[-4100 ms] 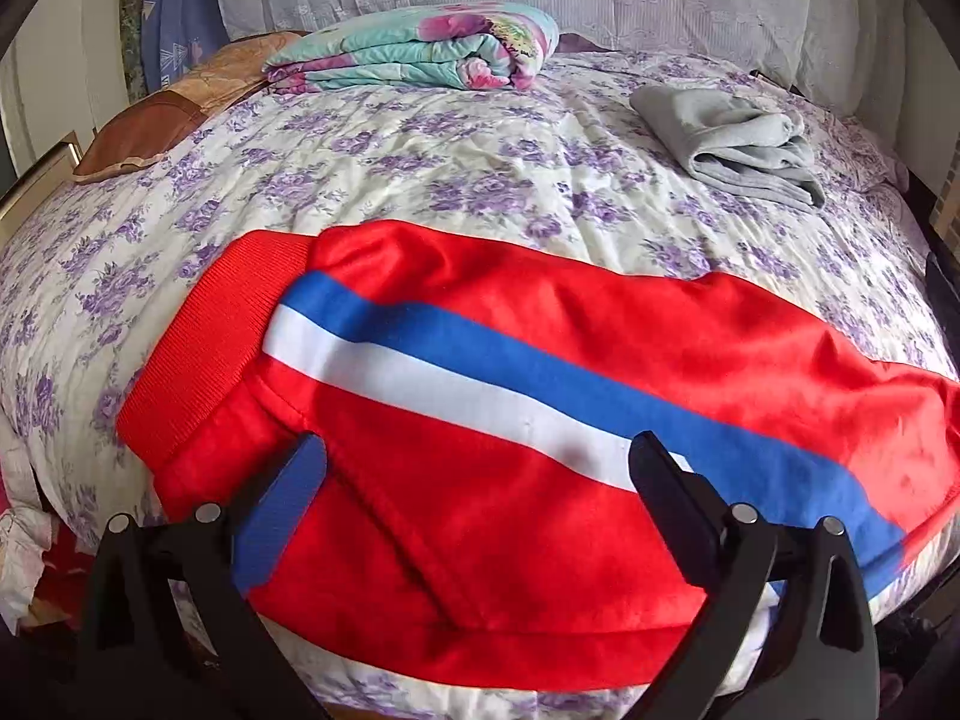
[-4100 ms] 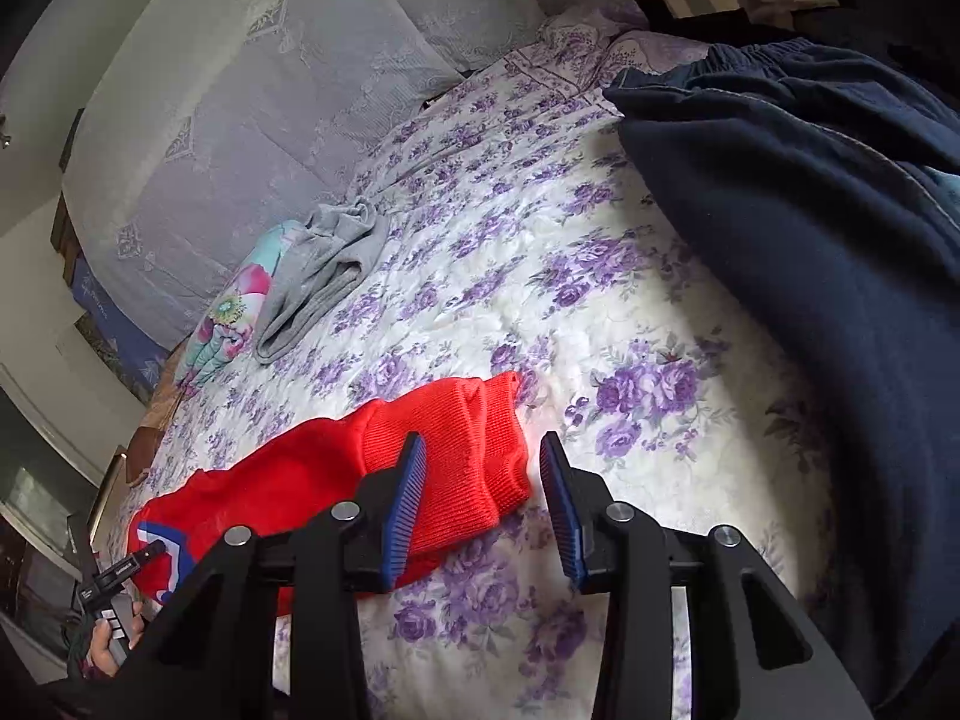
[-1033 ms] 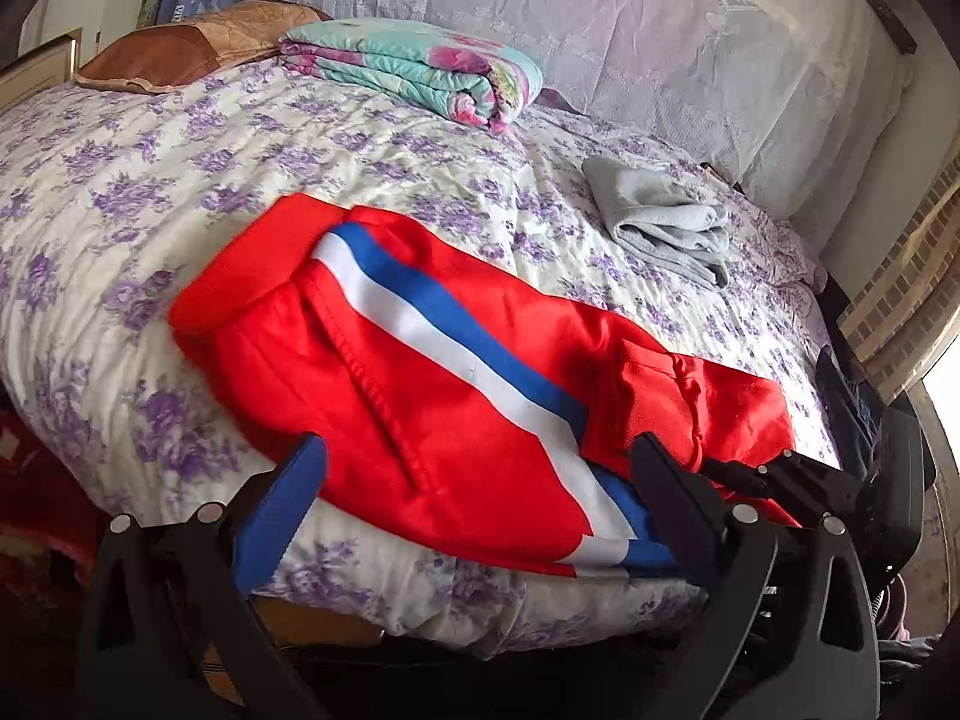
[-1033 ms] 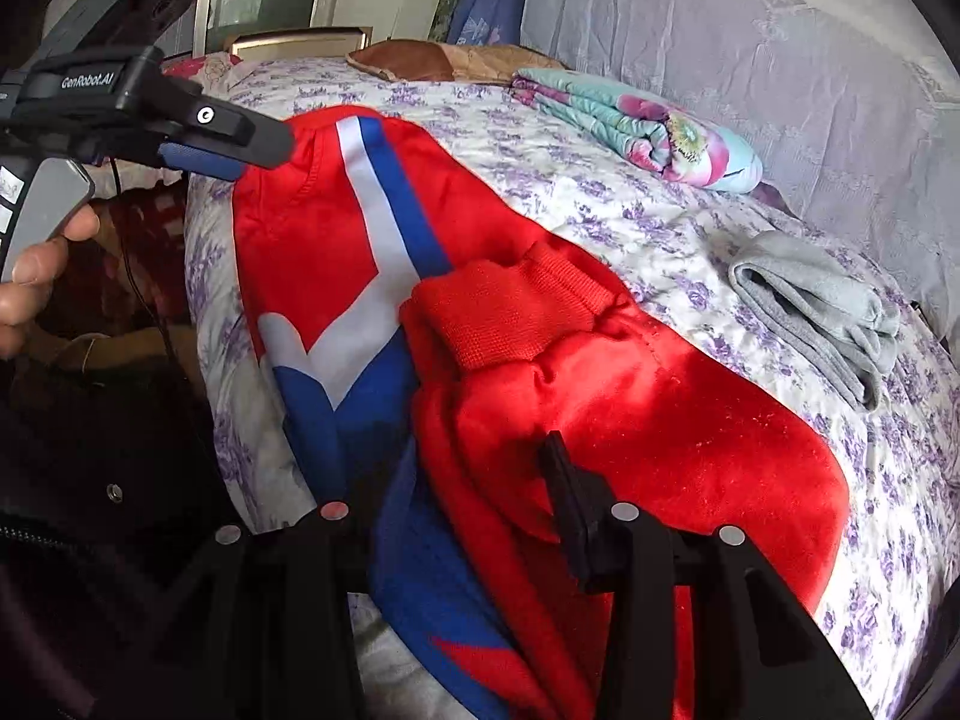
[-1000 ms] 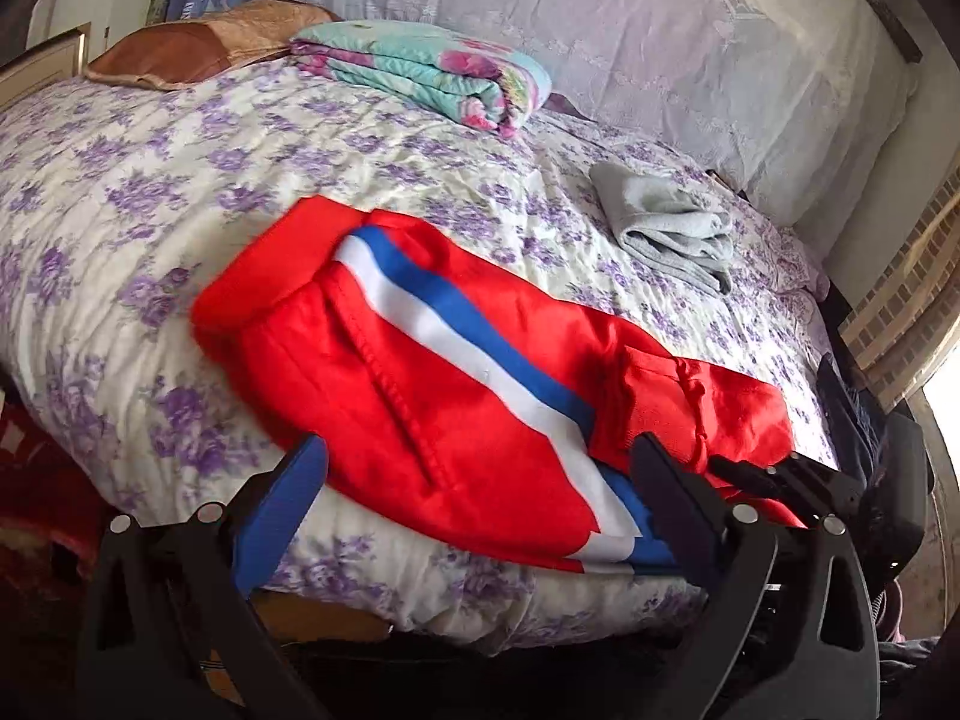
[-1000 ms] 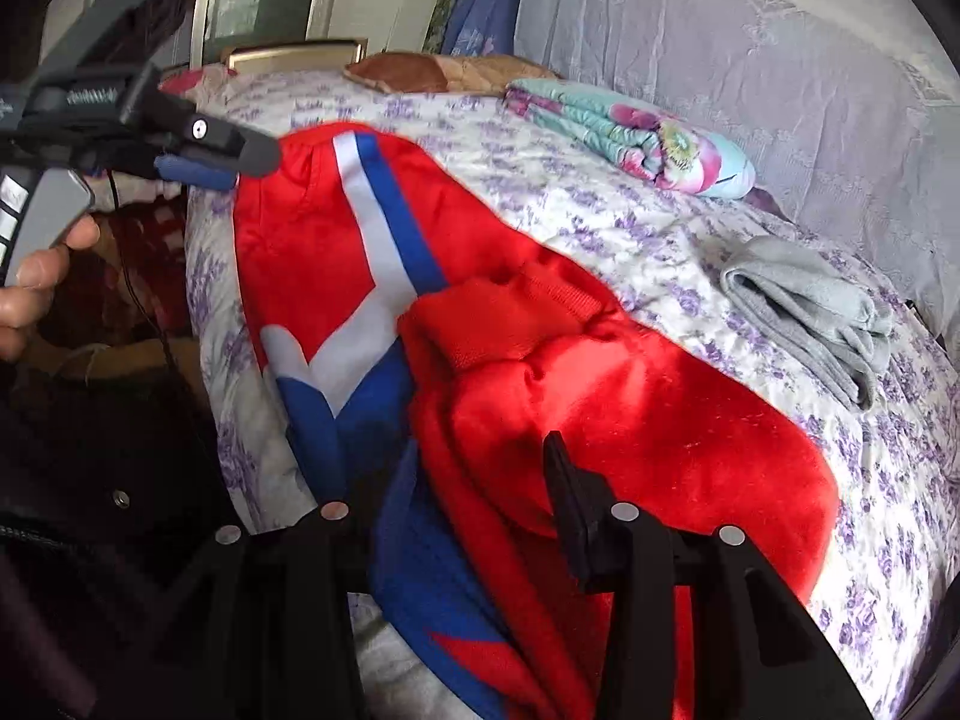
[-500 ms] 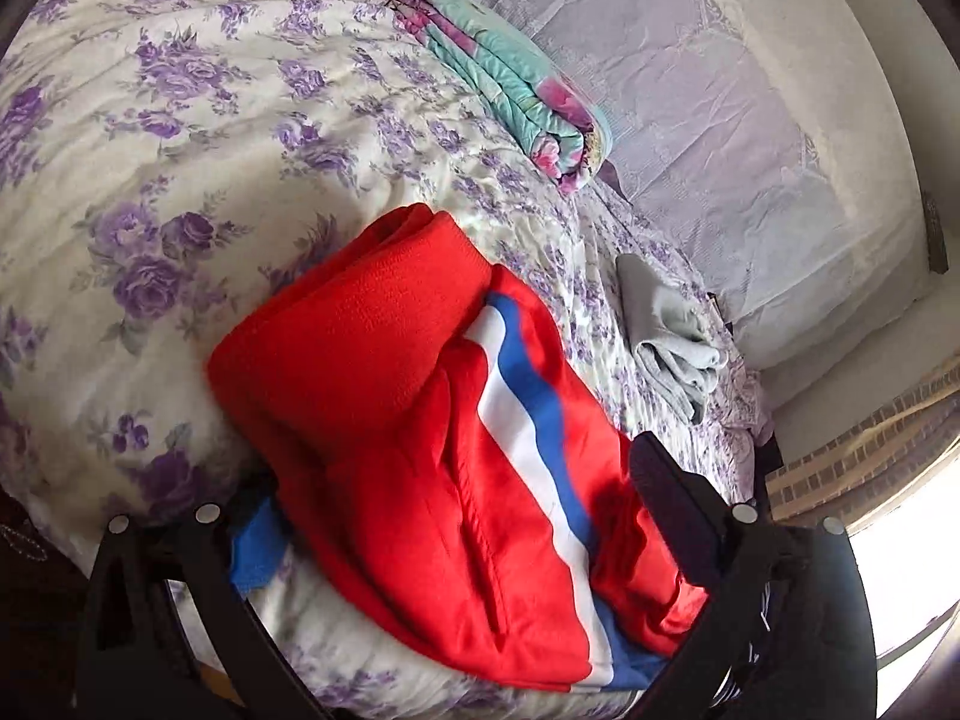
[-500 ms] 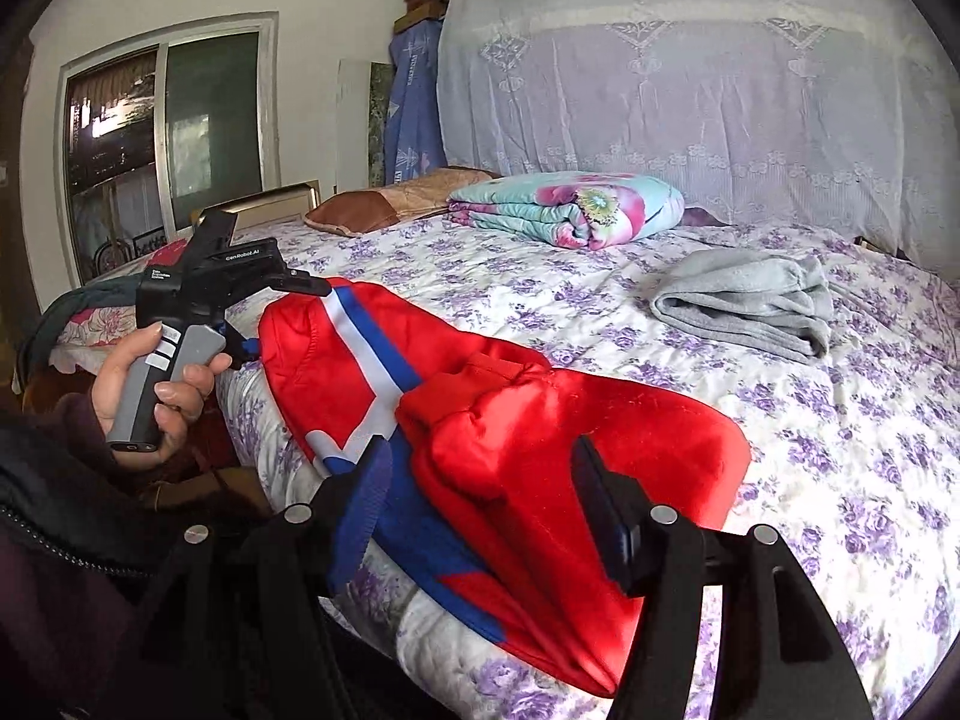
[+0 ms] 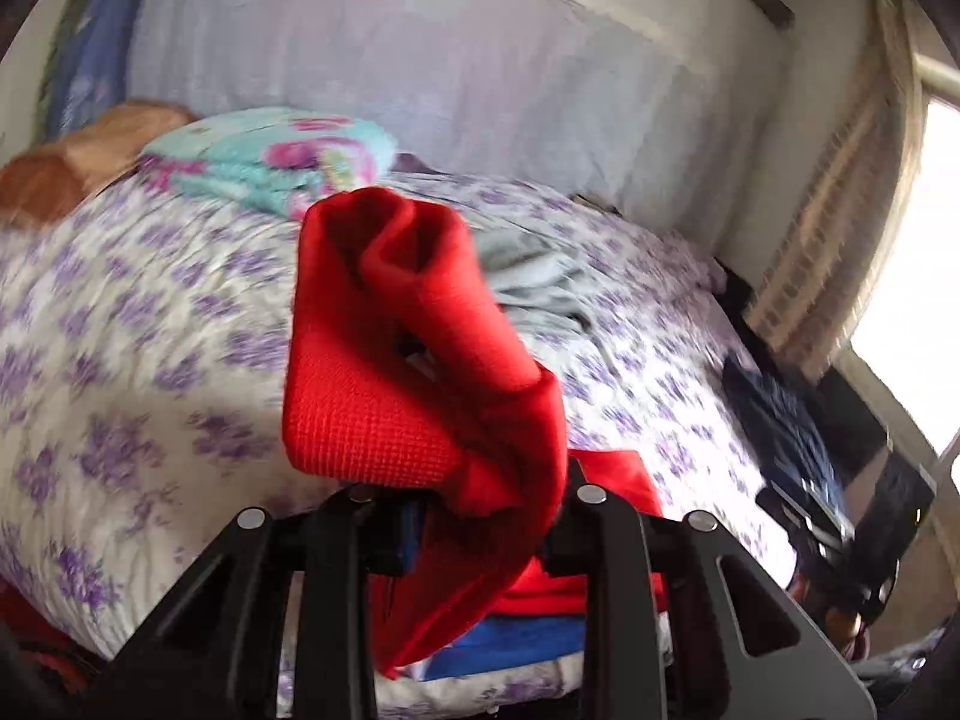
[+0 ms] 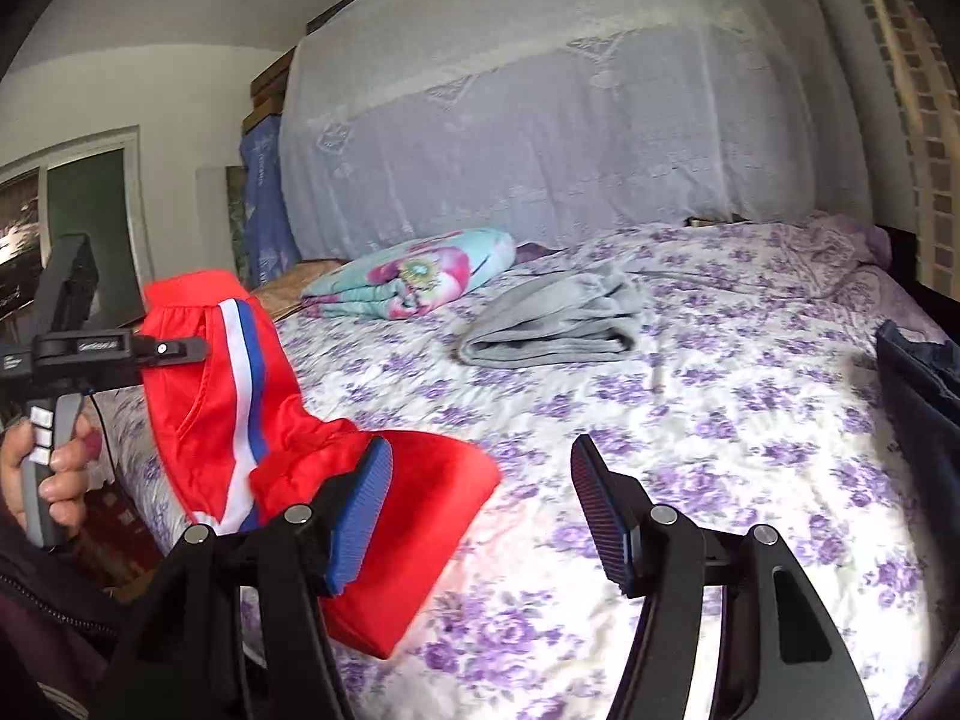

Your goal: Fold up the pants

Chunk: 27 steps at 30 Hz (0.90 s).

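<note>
Since the earlier frame, left gripper has just been closing and now pinches the red track pants' ribbed waistband, lifted off the bed edge. Right gripper gapes empty beside them. Soft, limp fabric; grip waistband corners.

Black right claw with ribbed blue pads, silver screws; dark, perhaps maroon, sleeve.
</note>
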Tool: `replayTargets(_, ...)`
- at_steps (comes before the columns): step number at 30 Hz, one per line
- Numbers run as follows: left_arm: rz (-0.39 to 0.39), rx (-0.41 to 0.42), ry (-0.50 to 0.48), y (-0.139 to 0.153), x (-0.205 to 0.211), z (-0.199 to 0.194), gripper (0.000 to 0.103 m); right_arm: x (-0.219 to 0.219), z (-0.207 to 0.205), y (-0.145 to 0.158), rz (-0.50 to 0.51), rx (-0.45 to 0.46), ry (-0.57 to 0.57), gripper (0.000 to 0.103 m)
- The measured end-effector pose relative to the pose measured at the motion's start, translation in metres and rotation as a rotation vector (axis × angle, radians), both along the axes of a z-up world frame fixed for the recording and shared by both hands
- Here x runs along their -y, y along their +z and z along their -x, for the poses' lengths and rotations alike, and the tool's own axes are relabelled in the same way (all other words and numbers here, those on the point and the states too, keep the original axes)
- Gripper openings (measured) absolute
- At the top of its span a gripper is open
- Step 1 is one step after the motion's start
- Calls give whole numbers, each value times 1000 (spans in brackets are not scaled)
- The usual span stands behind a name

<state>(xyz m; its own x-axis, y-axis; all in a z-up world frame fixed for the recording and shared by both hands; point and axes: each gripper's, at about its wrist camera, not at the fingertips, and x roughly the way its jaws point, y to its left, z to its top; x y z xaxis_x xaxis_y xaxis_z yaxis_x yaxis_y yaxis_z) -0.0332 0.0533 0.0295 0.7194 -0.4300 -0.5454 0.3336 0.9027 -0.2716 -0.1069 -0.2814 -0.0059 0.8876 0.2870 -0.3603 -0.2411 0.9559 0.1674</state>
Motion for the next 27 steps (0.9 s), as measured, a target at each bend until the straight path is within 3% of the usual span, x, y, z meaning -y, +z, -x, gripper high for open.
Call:
replayTargets(1,-44,-9,-71,-3,27,3,55,8,0,-1,-7,-5,-27,63)
replayTargets(2,-92,-32,-142,-12,54,2,71,16,-1,-4,-19,-17,-46,63)
replayTargets(3,-141,-59,-186,-25,76,-1,98,23,-2,-8,-34,-36,-63,63)
replayTargets(5,-206,-165,-256,-60,104,-14,98,34,-4,-17,-71,-73,-81,63)
replayTargets(7,-161,-328,-313,-87,108,-28,97,41,-5,-25,-109,-110,-76,63)
replayTargets(11,-38,-298,-349,-63,86,-10,98,41,-8,-26,-152,-130,-12,63)
replayTargets(15,-10,-237,-287,-42,61,0,98,21,-31,-16,-280,-187,240,63)
replayTargets(16,-1,-243,-268,-42,54,-2,98,9,-41,-16,-279,-217,305,63)
replayTargets(19,45,-300,-209,-55,35,-16,98,-26,-68,-23,-153,-275,299,63)
replayTargets(24,62,-340,-190,-77,27,-26,98,-57,-109,-59,-118,-483,319,63)
replayTargets(26,39,-330,-199,-82,32,-25,98,-61,-109,-59,-106,-485,317,52)
replayTargets(27,22,-321,-202,-83,35,-25,98,-62,-107,-54,-112,-479,340,29)
